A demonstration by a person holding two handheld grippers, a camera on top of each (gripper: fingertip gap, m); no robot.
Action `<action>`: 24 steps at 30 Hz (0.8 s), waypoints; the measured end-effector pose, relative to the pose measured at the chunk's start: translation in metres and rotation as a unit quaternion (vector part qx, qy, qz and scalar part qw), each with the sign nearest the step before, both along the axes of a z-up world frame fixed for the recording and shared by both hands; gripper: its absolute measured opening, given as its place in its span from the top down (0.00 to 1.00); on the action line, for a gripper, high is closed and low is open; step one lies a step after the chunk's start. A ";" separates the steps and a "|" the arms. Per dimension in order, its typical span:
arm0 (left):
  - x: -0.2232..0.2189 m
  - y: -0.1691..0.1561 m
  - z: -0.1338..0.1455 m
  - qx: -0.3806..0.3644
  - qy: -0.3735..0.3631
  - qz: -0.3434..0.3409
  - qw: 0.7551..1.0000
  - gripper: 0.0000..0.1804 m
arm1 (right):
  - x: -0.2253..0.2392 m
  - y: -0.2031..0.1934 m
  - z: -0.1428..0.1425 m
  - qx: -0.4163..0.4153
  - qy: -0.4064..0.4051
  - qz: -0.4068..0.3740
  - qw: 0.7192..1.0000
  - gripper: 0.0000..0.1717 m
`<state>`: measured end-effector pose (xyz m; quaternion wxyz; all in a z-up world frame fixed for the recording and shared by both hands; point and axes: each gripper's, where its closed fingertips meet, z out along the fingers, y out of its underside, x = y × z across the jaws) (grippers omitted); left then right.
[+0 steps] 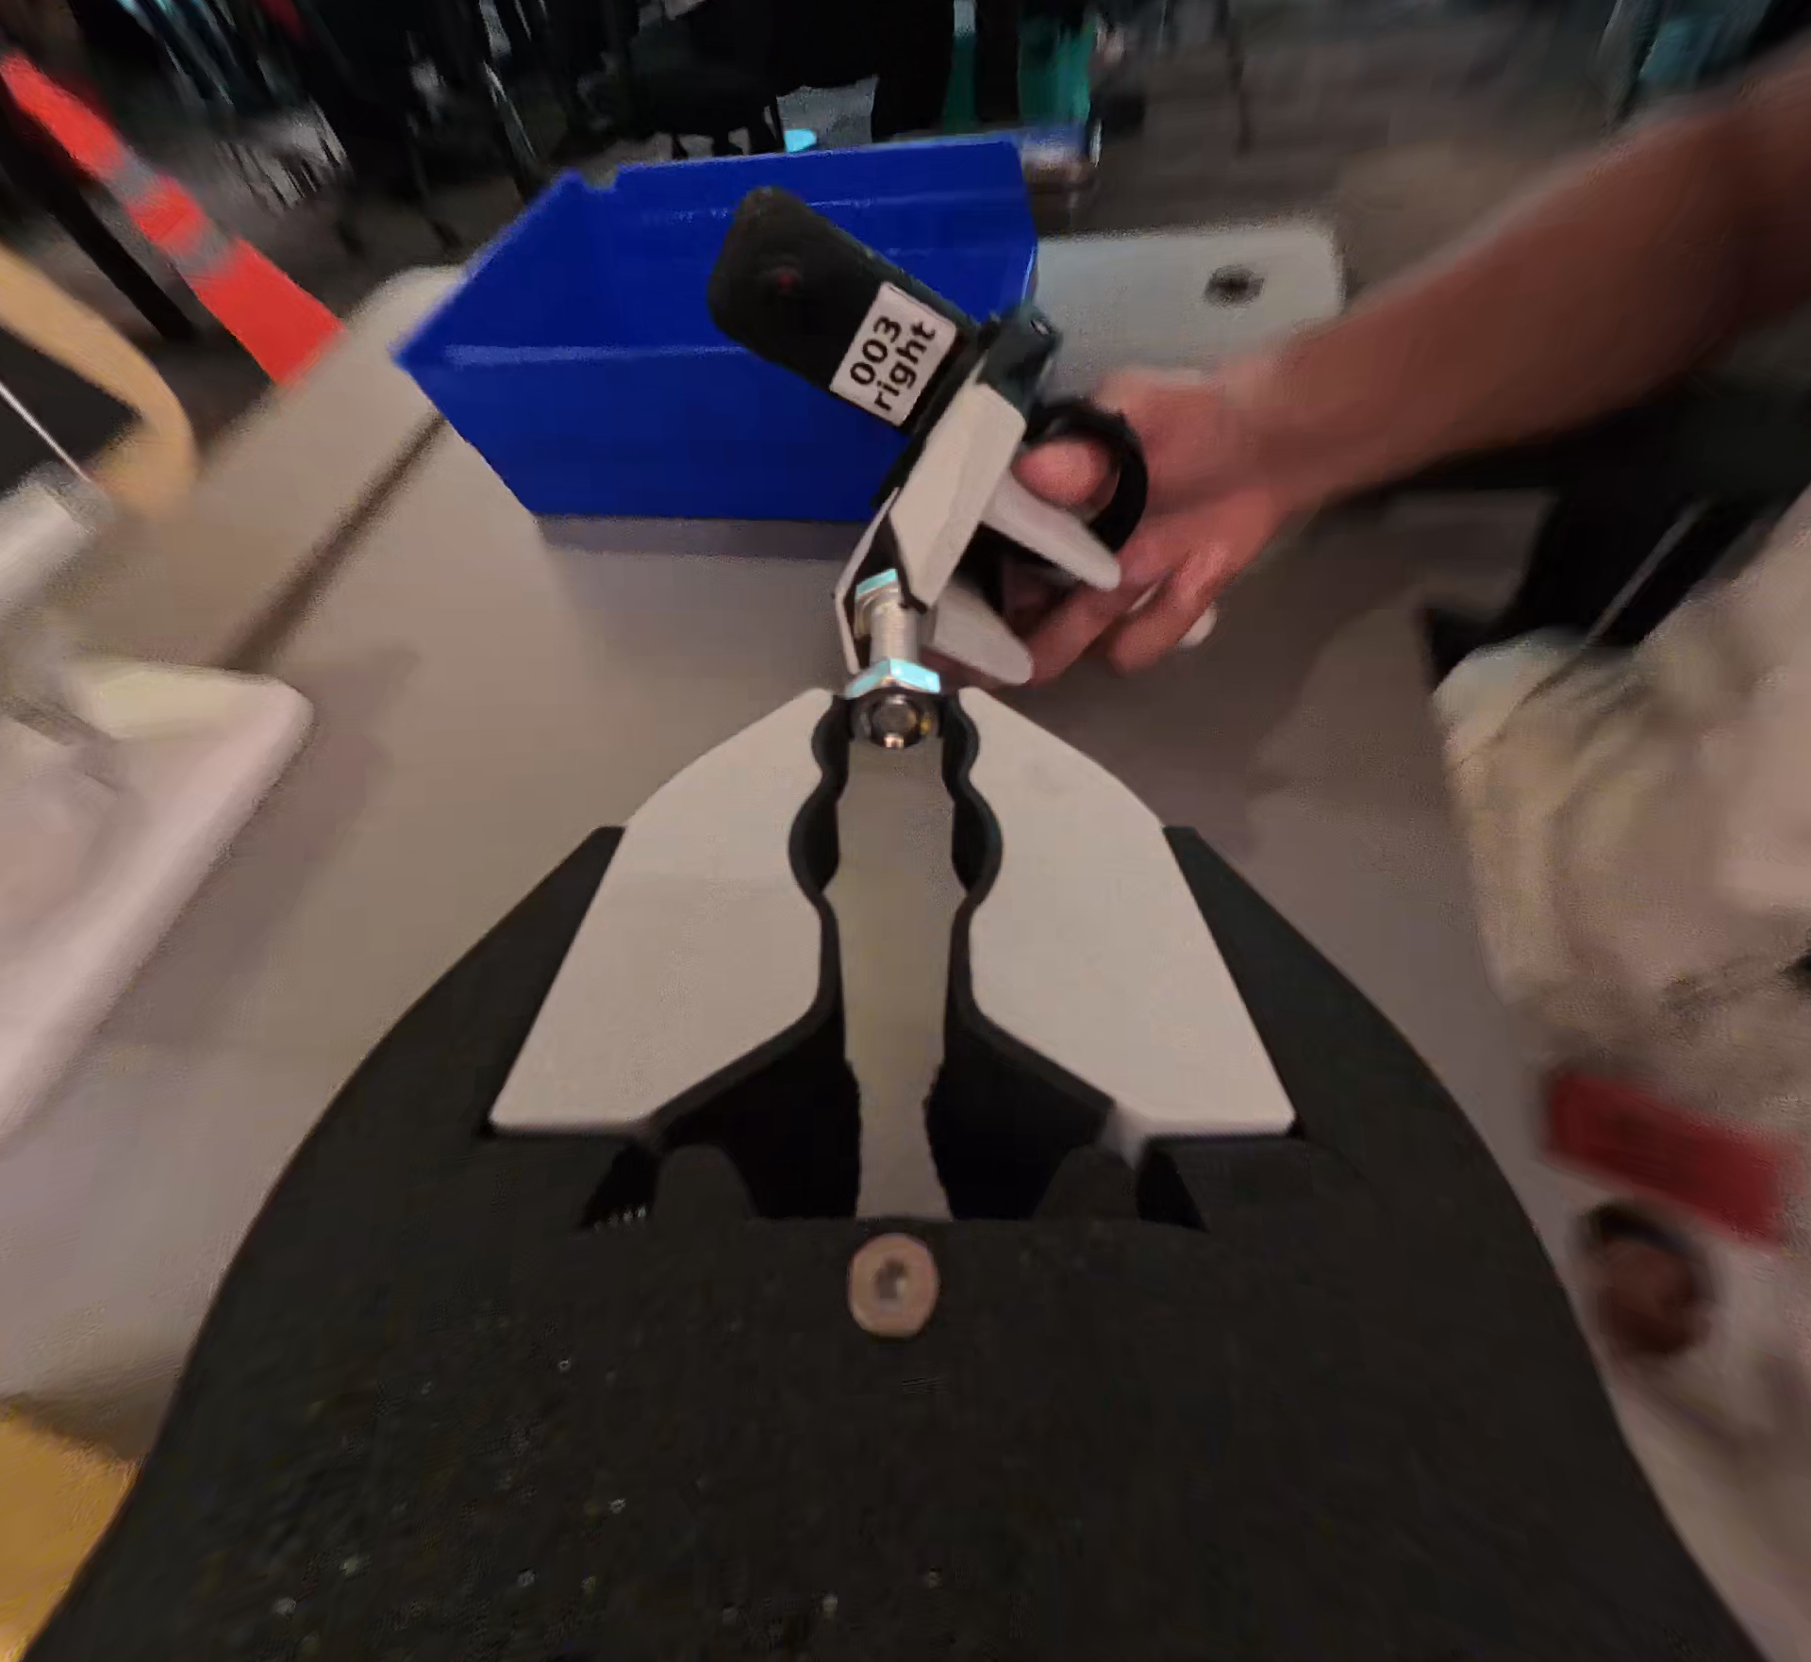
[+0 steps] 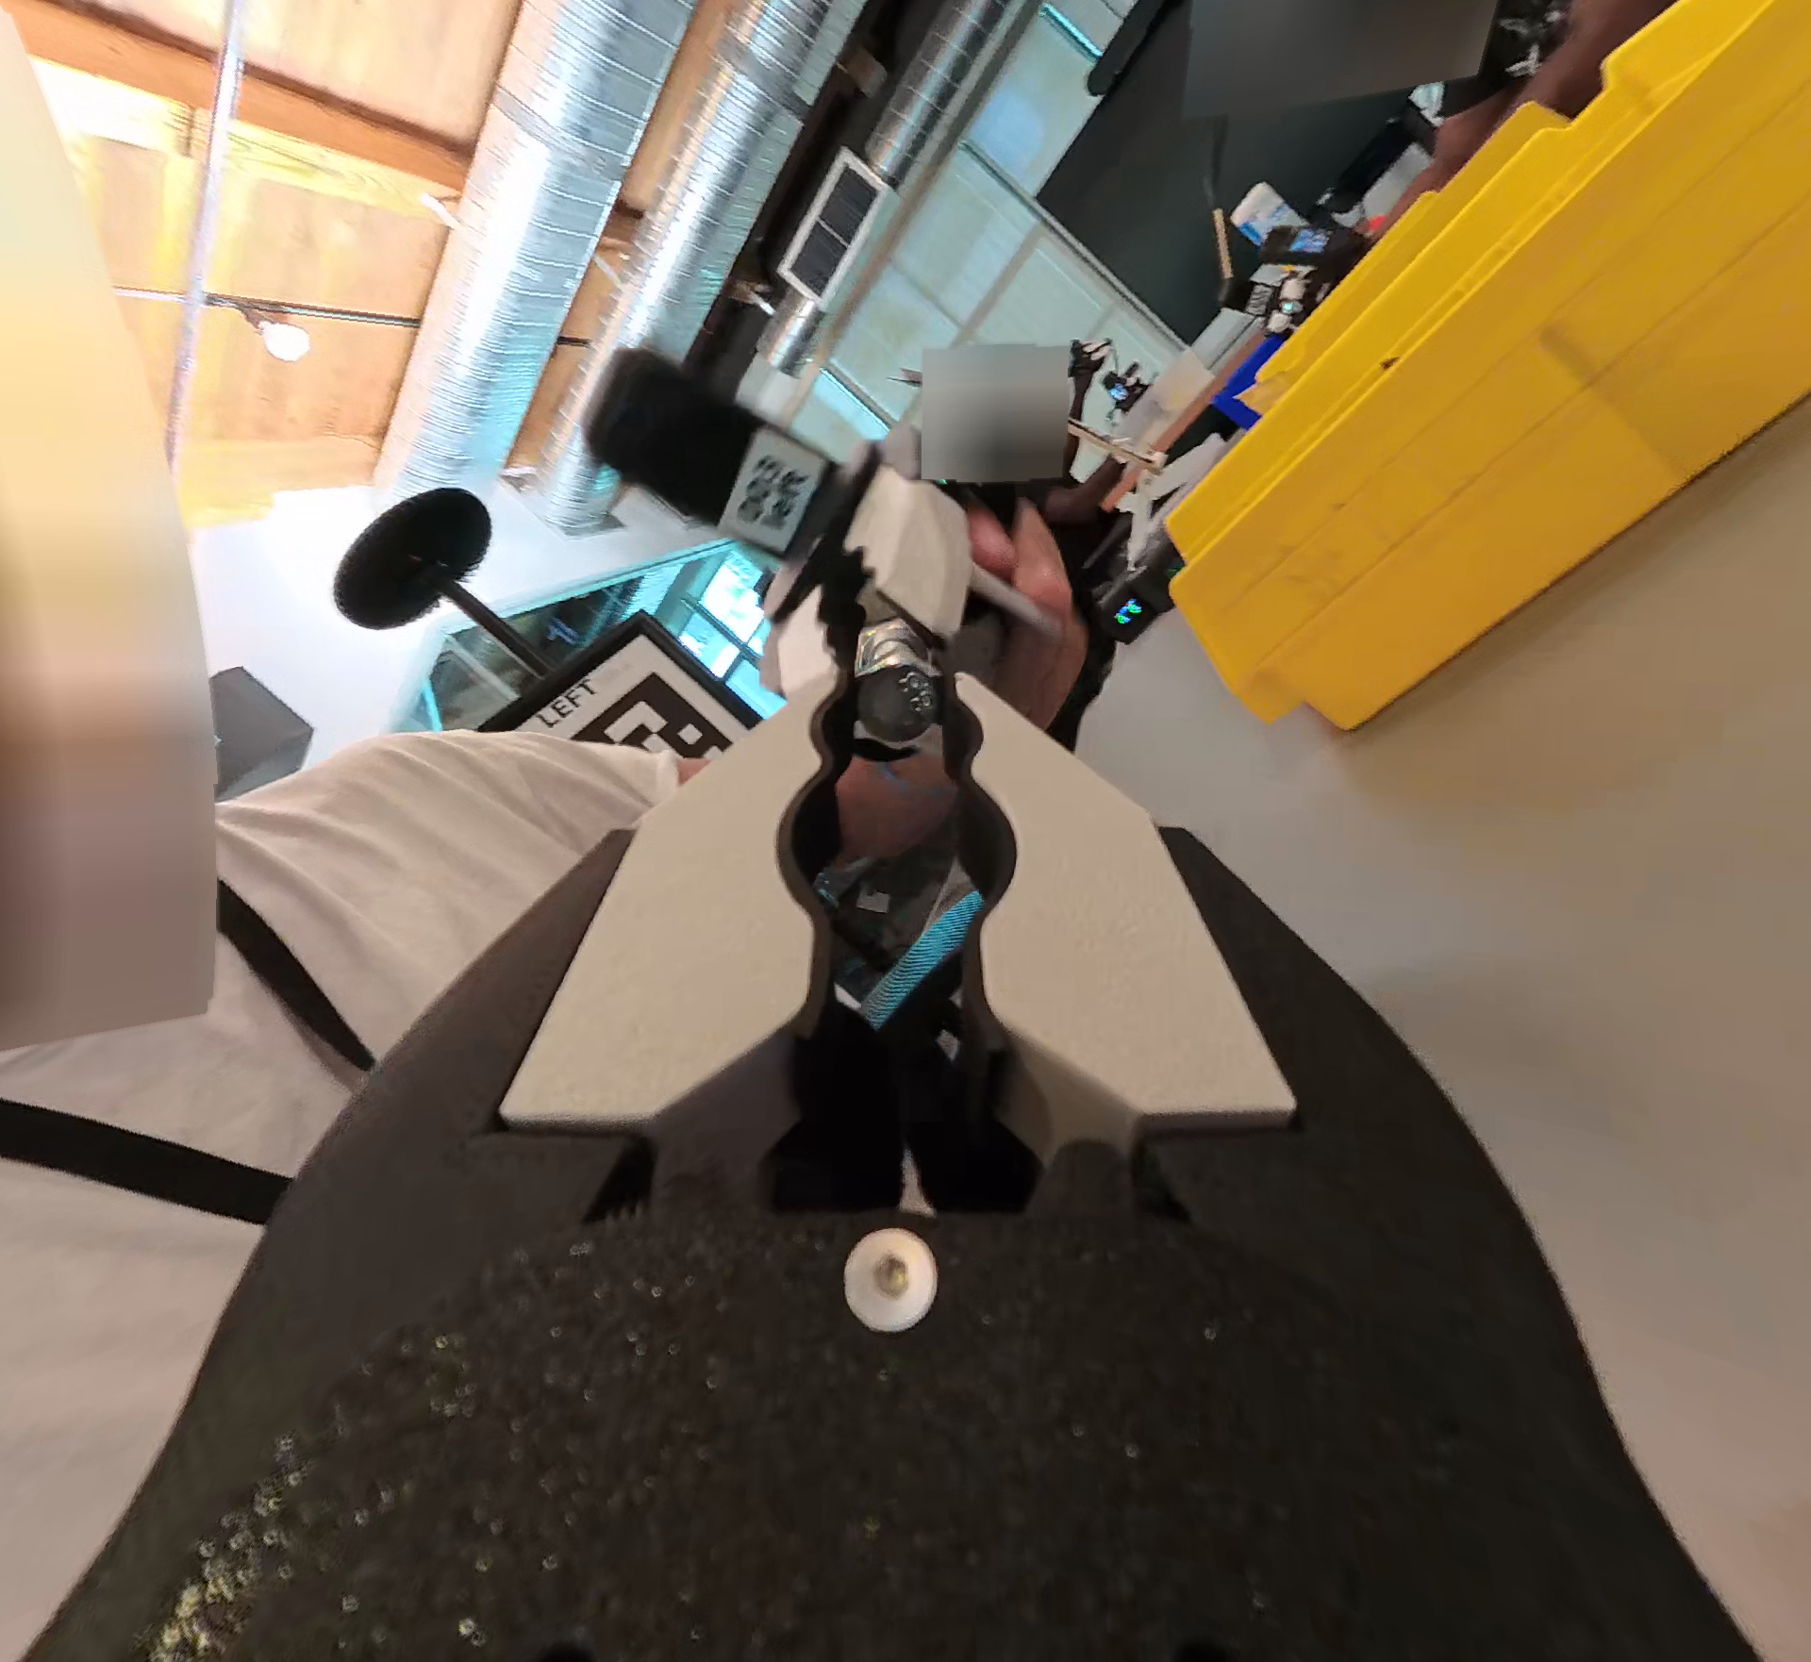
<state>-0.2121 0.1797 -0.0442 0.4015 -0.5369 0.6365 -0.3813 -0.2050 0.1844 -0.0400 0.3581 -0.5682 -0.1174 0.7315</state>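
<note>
Bolt [image 1: 887, 635] upright between both grippers

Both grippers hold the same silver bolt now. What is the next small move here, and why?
Probably turn the right gripper slightly about the axis of the bolt, with the left gripper kept closed. Each gripper pinches one end of the bolt, and a hex nut sits on the shaft just beyond the left fingertips, so a small twist seems the natural step.
</note>
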 end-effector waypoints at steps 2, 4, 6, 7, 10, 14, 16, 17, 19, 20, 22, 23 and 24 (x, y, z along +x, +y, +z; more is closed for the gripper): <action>-0.001 0.001 0.002 0.142 0.014 -0.026 0.989 0.90 | 0.000 -0.001 0.002 0.001 0.006 0.003 1.000 0.90; 0.000 0.003 0.005 0.260 0.018 -0.048 0.964 0.90 | 0.001 -0.002 0.005 -0.002 0.018 0.006 1.000 0.90; 0.002 0.005 0.007 0.381 0.030 -0.068 0.922 0.90 | 0.002 -0.001 0.006 -0.007 0.027 0.010 1.000 0.91; 0.002 0.007 0.008 0.446 0.040 -0.077 0.891 0.90 | 0.003 -0.001 0.006 -0.010 0.031 0.012 0.999 0.90; 0.005 0.010 0.011 0.600 0.057 -0.101 0.792 0.90 | 0.005 0.000 0.007 -0.020 0.047 0.018 0.999 0.91; 0.007 0.019 0.013 0.615 0.069 -0.089 0.781 0.77 | 0.007 0.001 0.006 -0.017 0.041 0.013 0.999 0.90; 0.004 0.024 0.007 0.555 0.106 -0.070 0.822 0.63 | 0.008 0.001 0.006 -0.013 0.037 0.010 0.999 0.90; 0.001 0.025 0.007 0.523 0.113 -0.057 0.843 0.61 | 0.008 0.002 0.006 -0.012 0.037 0.008 0.999 0.91; -0.004 0.020 0.010 0.444 0.095 -0.033 0.890 0.63 | 0.010 0.004 0.005 -0.007 0.029 -0.001 1.000 0.91; -0.006 0.017 0.013 0.389 0.080 -0.013 0.918 0.66 | 0.010 0.005 0.003 -0.005 0.021 -0.006 1.000 0.90; -0.010 0.012 0.018 0.257 0.049 0.028 0.965 0.71 | 0.010 0.007 0.001 0.001 0.007 -0.016 1.000 0.90; -0.012 0.014 0.021 0.186 0.030 0.056 0.980 0.74 | 0.010 0.007 -0.001 0.005 0.000 -0.020 1.000 0.90; -0.014 0.014 0.025 0.109 0.012 0.077 0.991 0.77 | 0.010 0.008 -0.002 0.007 -0.006 -0.023 1.000 0.90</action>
